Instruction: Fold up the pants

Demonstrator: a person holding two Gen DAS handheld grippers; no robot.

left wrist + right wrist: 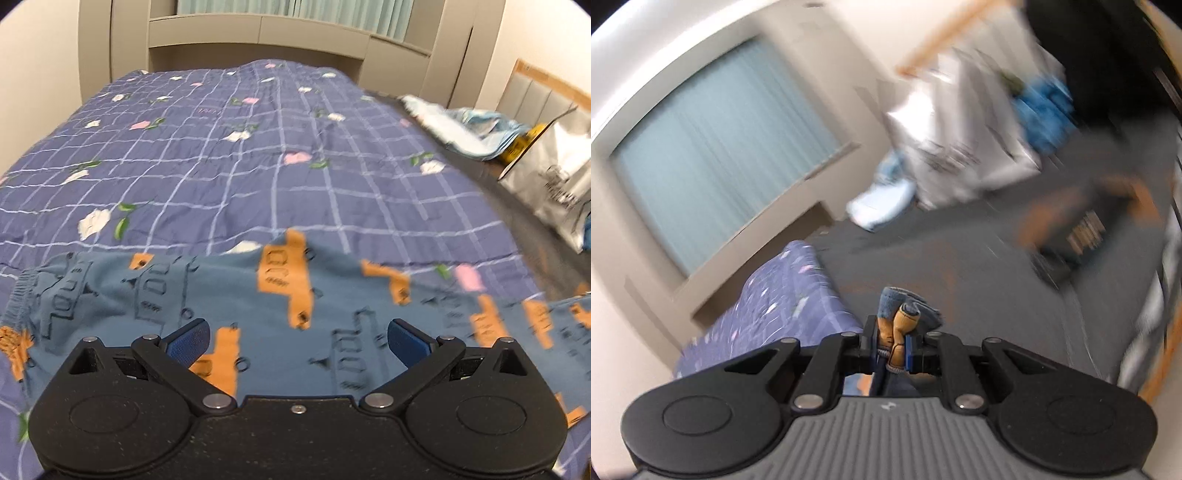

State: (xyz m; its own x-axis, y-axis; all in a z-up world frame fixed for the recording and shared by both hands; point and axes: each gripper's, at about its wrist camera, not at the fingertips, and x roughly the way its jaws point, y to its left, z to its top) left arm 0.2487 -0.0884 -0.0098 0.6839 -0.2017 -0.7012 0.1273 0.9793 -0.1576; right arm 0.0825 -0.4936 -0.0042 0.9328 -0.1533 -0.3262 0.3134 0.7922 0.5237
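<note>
Nearest the left wrist camera, the left gripper [298, 341] stood wide open, its blue pads [188, 341] spread apart with nothing between them, hovering just above the pants [229, 295]. The pants, blue-grey with orange vehicle prints, lay spread across the near edge of the bedspread [221, 155], their long axis running left to right. The elastic waistband [22, 295] was bunched at the near left, and the legs trailed off to the right, where the cloth blurred and seemed to lift off the bed.

In the right wrist view, the right gripper [893, 350] was clamped tight on a bunched fold of the same fabric [899, 317], orange and blue cloth squeezed between the pads and poking out ahead of them. That camera was tilted toward the floor and room beyond the bed's edge, everything smeared by motion.

So the right hand held the leg end and the left hand sat over the middle, nearer the waistband. The coming fold likely turned on carrying the held end leftward along that axis, toward the waistband, while the open left gripper was free to pin or pinch the cloth below it.

Farther off lay a plain stretch of bedspread, then the headboard shelving [258, 33]; a silver bag [554, 177] stood on the floor at far right.
</note>
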